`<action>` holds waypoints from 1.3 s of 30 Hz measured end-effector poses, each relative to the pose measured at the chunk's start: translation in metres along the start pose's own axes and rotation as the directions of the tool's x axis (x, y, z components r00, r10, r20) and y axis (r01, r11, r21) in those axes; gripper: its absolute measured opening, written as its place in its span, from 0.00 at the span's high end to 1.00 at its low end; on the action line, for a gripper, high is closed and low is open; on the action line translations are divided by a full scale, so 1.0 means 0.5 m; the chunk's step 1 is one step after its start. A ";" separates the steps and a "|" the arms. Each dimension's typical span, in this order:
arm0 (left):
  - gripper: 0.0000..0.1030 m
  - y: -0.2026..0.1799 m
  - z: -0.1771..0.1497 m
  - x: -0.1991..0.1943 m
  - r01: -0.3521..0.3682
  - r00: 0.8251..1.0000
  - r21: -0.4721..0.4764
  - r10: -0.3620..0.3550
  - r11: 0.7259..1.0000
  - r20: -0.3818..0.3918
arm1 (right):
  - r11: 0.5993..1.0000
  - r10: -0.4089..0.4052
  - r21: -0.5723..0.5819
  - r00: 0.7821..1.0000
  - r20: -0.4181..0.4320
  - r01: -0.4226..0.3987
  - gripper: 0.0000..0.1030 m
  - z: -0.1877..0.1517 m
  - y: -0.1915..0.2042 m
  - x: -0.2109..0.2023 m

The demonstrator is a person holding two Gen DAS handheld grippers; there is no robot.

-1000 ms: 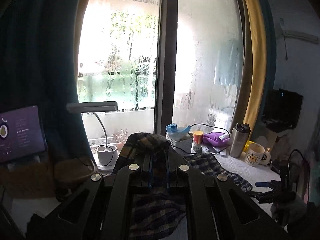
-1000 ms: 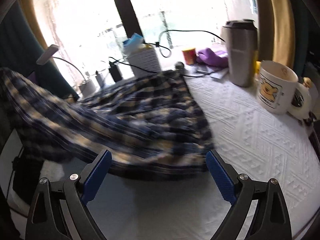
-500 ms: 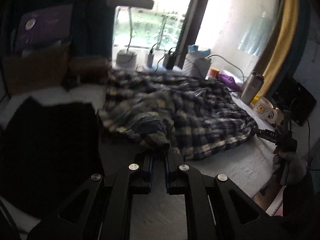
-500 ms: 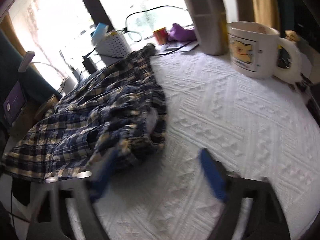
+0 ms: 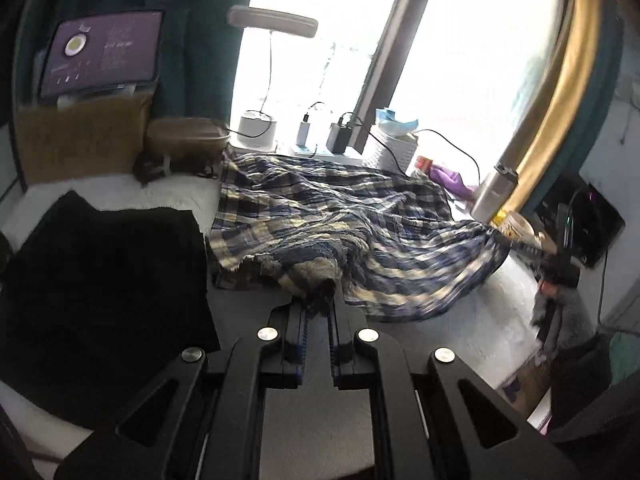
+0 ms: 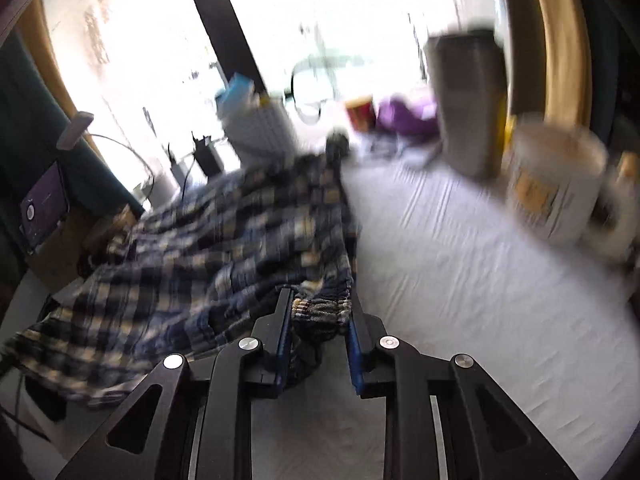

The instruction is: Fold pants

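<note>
the plaid pants (image 5: 340,216) are soft, thin woven cloth in navy, cream and pale blue checks, lying rumpled in long ridges on a white quilted bedspread (image 6: 460,280) with a raised diamond pattern. in the left wrist view their long axis runs from the far left, near the window sill, toward the near right, where the gathered elastic waistband bunches up.

the left gripper (image 5: 318,304) has its black jaws pinched nearly together on a thick fold of the waistband, which sits right at the fingertips with the rest of the cloth fanning away ahead of it. the right gripper (image 6: 318,312) has just been closing its blue-padded jaws, and a ruched piece of waistband is squeezed between them; the pants spread away to the left of it, and bare bedspread lies to the right.

a flat black cloth (image 5: 100,300) lies just left of the pants. a steel tumbler (image 6: 468,108) and a white printed mug (image 6: 556,184) stand upright beyond the right gripper, blurred. a white lamp (image 5: 272,24) arches above the sill.
</note>
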State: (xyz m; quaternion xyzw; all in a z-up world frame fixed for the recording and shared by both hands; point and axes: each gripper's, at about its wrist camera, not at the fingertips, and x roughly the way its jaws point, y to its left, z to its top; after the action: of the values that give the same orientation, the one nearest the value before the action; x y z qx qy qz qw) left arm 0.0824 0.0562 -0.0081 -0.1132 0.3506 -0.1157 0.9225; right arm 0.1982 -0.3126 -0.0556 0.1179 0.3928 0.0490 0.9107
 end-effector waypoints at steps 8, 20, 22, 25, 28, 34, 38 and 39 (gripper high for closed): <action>0.93 -0.022 -0.117 0.046 -0.026 0.972 -0.053 0.013 0.998 -0.233 | 0.980 -0.137 -0.154 0.989 -0.047 0.128 0.77 -0.013 -0.029 -0.040; 0.93 -0.030 -0.205 0.068 -0.022 0.934 -0.068 -0.004 0.997 -0.357 | 0.978 -0.181 -0.132 0.976 -0.121 0.165 0.77 -0.099 -0.080 -0.021; 0.93 -0.033 -0.202 0.062 -0.017 0.937 -0.063 -0.006 0.998 -0.348 | 0.977 -0.183 -0.130 0.976 -0.119 0.168 0.77 -0.102 -0.079 -0.025; 0.93 -0.024 -0.195 0.065 -0.015 0.939 -0.060 -0.007 0.998 -0.343 | 0.978 -0.183 -0.125 0.976 -0.118 0.168 0.77 -0.105 -0.085 -0.033; 0.93 -0.015 -0.192 0.072 -0.015 0.938 -0.061 -0.007 0.998 -0.347 | 0.978 -0.183 -0.119 0.976 -0.119 0.169 0.77 -0.110 -0.088 -0.041; 0.93 -0.013 -0.192 0.065 -0.004 0.938 -0.044 -0.011 0.999 -0.347 | 0.979 -0.184 -0.110 0.976 -0.118 0.171 0.77 -0.123 -0.094 -0.065; 0.93 0.010 -0.192 0.054 -0.010 0.941 -0.049 -0.007 0.999 -0.338 | 0.977 -0.189 -0.122 0.974 -0.128 0.174 0.77 -0.127 -0.086 -0.078; 0.93 0.017 -0.193 0.052 -0.016 0.941 -0.055 -0.003 0.998 -0.339 | 0.976 -0.191 -0.131 0.973 -0.127 0.175 0.77 -0.127 -0.080 -0.083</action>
State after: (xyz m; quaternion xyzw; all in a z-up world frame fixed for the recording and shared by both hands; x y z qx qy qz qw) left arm 0.0375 0.0442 -0.0972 -0.1167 0.5074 -0.1203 0.8453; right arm 0.1231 -0.3476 -0.0786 0.0230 0.4607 -0.0038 0.8872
